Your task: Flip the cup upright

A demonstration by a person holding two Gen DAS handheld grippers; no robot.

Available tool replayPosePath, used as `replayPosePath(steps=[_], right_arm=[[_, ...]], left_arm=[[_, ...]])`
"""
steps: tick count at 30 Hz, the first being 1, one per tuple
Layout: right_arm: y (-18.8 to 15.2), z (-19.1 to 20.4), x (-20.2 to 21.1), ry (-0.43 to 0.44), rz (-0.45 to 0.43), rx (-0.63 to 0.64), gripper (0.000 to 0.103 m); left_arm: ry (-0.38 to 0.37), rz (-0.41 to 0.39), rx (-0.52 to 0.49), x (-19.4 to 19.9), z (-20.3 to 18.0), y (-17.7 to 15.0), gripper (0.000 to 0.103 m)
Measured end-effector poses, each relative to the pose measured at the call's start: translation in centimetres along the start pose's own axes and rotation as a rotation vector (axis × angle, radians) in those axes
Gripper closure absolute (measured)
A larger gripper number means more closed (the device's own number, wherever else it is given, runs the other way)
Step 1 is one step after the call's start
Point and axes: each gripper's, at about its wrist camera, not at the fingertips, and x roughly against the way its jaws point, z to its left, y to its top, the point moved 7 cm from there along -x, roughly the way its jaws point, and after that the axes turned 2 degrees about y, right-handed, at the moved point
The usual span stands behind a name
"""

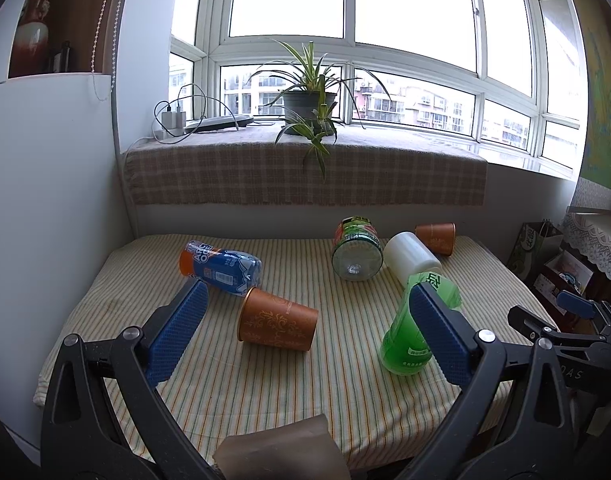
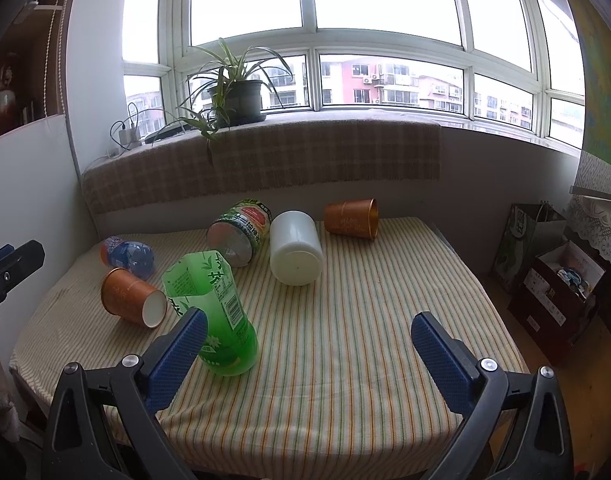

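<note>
Your left gripper point(image 1: 307, 316) hangs above the near half of the striped yellow tablecloth point(image 1: 345, 380), its blue-padded jaws spread wide with nothing between them. Just past the fingertips, at the centre of the left wrist view, lies the nearer brown paper cup with gold ornament point(image 1: 277, 320). It rests on its side, base toward the left of the frame and mouth toward the right. Its base rim touches or nearly touches the blue-labelled clear plastic bottle with an orange cap end point(image 1: 221, 266), which lies on its side in the left middle.

A translucent green plastic bottle point(image 1: 417, 320) lies on its side at the lower right of that view, partly behind the right finger pad point(image 1: 437, 336). Farther back, right of centre, a green-and-red labelled clear bottle point(image 1: 355, 250) and a white plastic cylindrical jar point(image 1: 411, 258) lie side by side. A second brown paper cup point(image 1: 435, 238) lies on its side behind them, near the table's far edge.

Your right gripper point(image 2: 309, 336) is likewise wide open and empty, above bare cloth at the lower centre of its view. There the nearer cup point(image 2: 131, 298) sits in the left middle, its white inside facing the lower right. The far cup point(image 2: 351, 218) lies above centre.

A potted spider plant point(image 1: 309, 102) stands on the checked cloth over the window ledge point(image 1: 305, 176).
</note>
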Motion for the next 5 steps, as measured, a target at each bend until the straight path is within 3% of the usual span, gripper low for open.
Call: replayPosePath(steps=[5], right_arm=[[-0.06,0.07,-0.11,-0.001,0.002,0.0,0.0]], left_arm=[[0.0,-0.002,0.006,-0.08,0.26,0.04,0.001]])
